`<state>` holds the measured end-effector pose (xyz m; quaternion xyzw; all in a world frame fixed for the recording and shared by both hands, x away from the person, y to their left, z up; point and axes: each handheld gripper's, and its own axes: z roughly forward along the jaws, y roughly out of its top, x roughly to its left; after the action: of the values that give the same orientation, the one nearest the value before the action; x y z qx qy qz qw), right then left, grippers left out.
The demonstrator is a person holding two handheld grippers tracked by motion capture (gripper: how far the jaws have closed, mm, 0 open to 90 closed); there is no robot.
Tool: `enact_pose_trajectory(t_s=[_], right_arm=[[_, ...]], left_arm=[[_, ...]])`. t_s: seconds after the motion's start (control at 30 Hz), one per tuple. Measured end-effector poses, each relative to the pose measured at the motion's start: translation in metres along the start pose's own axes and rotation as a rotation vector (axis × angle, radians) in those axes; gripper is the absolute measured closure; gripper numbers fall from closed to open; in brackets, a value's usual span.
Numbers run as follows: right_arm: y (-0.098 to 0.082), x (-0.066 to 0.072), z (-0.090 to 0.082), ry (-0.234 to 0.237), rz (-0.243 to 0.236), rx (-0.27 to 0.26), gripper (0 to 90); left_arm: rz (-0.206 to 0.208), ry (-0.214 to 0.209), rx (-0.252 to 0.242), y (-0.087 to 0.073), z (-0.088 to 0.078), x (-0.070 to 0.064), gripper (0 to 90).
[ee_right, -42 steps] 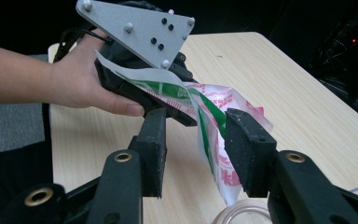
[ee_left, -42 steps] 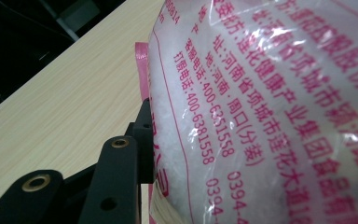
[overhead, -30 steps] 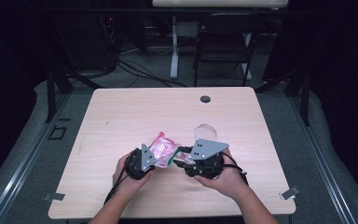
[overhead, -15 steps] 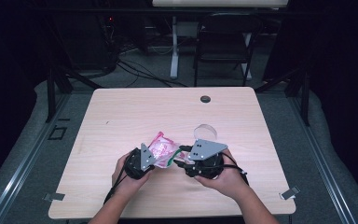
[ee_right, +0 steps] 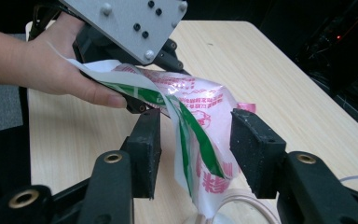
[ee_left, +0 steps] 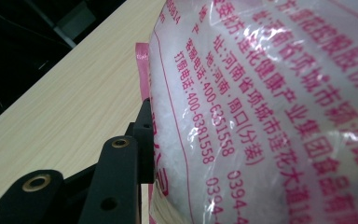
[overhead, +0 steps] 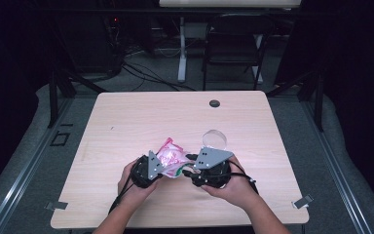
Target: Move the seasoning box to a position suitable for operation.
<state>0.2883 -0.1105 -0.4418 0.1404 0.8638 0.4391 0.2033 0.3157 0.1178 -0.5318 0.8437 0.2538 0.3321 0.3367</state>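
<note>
A pink-and-white printed plastic bag [overhead: 169, 155] of white grains hangs just above the table between both hands. My left gripper [overhead: 159, 166] is shut on it; one black finger [ee_left: 143, 135] presses the bag [ee_left: 270, 112] from the side, and the bag hides the other finger. My right gripper [overhead: 189, 165] faces it from the right. Its jaws [ee_right: 198, 140] stand apart with the bag's loose green-striped end [ee_right: 200, 149] hanging between the pads, not squeezed. Those jaws have just been opening.
A clear round bowl [overhead: 215, 139] sits on the wooden table [overhead: 141, 117] just behind the right gripper, its rim [ee_right: 242, 205] under the bag. A black round grommet [overhead: 215, 103] lies near the far edge. A chair stands beyond the table.
</note>
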Motion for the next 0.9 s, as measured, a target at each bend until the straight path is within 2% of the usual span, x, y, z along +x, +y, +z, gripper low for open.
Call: enact_pose_trajectory(t_s=[0.37,0.47,0.57,0.77,0.9], right_arm=[[-0.003,0.002,0.009,0.029,-0.004,0.038,69.5],[-0.004,0.002,0.009,0.032,0.001,0.043,76.9],[-0.005,0.001,0.009,0.039,0.011,0.051,84.5],[-0.006,0.0,0.01,0.061,0.049,0.053,90.0],[-0.008,-0.002,0.011,0.079,0.078,0.054,90.0]], left_arm=[[0.028,-0.002,0.0,0.002,-0.002,-0.003,61.0],[0.05,0.007,0.003,0.003,-0.002,-0.005,61.0],[0.049,0.006,0.004,0.003,-0.001,-0.007,61.0],[0.06,0.015,0.001,0.003,-0.001,-0.007,61.1],[0.063,0.018,0.001,0.003,0.0,-0.007,61.1]])
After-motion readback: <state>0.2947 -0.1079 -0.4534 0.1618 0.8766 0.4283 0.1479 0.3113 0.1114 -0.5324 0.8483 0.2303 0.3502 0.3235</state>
